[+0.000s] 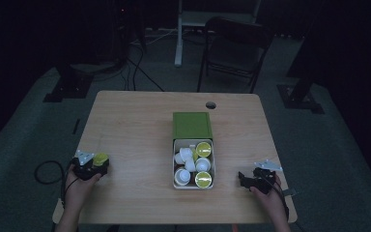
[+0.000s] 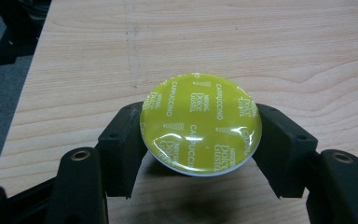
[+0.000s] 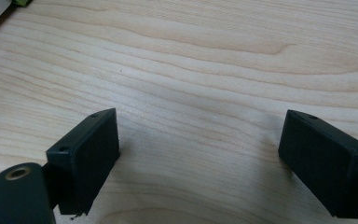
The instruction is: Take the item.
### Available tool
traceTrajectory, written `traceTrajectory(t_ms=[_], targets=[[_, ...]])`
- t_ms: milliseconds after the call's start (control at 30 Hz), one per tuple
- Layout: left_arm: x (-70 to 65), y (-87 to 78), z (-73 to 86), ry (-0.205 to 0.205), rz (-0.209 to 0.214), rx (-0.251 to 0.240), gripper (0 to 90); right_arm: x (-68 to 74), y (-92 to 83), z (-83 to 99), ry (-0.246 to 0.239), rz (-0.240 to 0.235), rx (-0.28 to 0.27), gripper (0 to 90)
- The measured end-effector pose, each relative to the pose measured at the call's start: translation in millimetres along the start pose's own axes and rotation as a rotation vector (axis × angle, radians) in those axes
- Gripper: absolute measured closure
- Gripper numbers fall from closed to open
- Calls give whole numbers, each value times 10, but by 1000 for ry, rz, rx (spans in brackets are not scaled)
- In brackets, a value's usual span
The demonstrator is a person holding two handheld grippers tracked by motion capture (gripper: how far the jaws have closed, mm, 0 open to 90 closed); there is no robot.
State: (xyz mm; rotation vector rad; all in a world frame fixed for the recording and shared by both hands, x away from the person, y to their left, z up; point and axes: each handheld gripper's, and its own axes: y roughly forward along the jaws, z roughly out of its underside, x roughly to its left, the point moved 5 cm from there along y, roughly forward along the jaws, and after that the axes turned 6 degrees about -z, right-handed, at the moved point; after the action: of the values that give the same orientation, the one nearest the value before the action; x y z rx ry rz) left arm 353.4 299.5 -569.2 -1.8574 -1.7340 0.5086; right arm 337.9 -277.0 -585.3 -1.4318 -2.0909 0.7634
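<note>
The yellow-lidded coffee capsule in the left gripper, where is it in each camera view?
High view: capsule at lower left, in the left gripper.
Left gripper view: capsule at centre, between the jaws.
Right gripper view: not in it.
Shared landmark: the wooden table.

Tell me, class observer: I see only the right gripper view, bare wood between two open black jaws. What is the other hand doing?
Observer: The left claw is shut on a round yellow-green foil-topped coffee capsule.
Operator: Can you read its lid?
Observer: Yes, the left gripper view shows "Cappuccino" printed across the foil.
Operator: Where are the other capsules?
Observer: In a white rectangular tray at the middle of the light wooden table, with a green box at its far end.
Operator: And my claw?
Observer: The right claw sits right of that tray, near the table's front edge.
</note>
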Motion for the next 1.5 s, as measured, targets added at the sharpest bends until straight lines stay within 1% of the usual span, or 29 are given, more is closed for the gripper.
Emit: traceTrajectory(t_ms=[67,100,133,167,200,233,267,467,600,667,700,900,1033,1100,1167,1200,1267,1367,1467,1500], targets=[[-12,6,-2,-2,3,1,377,0,0,0,0,0,0,118],[-19,10,3,1,6,12,370,0,0,0,0,0,0,118],[-33,17,12,10,11,21,346,0,0,0,0,0,0,118],[-33,17,12,10,11,21,322,0,0,0,0,0,0,118],[-44,30,26,24,12,30,322,0,0,0,0,0,0,118],[-47,30,28,25,15,32,290,0,0,0,0,0,0,118],[-47,27,26,24,15,31,279,0,0,0,0,0,0,118],[-30,-63,-64,19,12,-5,264,0,0,0,0,0,0,118],[-64,-162,-159,20,29,-39,264,0,0,0,-1,0,0,118],[-105,-208,-206,30,52,-52,251,0,0,0,-1,0,0,118],[-133,-229,-229,27,66,-59,250,0,0,0,-1,0,0,118],[-308,-311,-339,70,143,-95,250,0,-1,0,-1,0,2,118],[-438,-337,-383,100,193,-119,250,0,0,0,0,0,0,118],[-493,-350,-397,122,211,-126,249,0,0,0,-1,0,0,119],[-542,-359,-406,134,233,-131,249,0,0,0,0,0,0,118],[-562,-361,-402,143,244,-124,250,0,0,0,0,0,0,118],[-598,-356,-390,160,249,-117,250,0,0,0,0,0,0,119],[-661,-353,-374,183,281,-120,250,0,0,0,0,0,0,118],[-737,-358,-362,206,323,-136,249,0,0,0,0,0,0,118],[-759,-357,-351,216,334,-131,250,0,0,0,0,0,0,118]])
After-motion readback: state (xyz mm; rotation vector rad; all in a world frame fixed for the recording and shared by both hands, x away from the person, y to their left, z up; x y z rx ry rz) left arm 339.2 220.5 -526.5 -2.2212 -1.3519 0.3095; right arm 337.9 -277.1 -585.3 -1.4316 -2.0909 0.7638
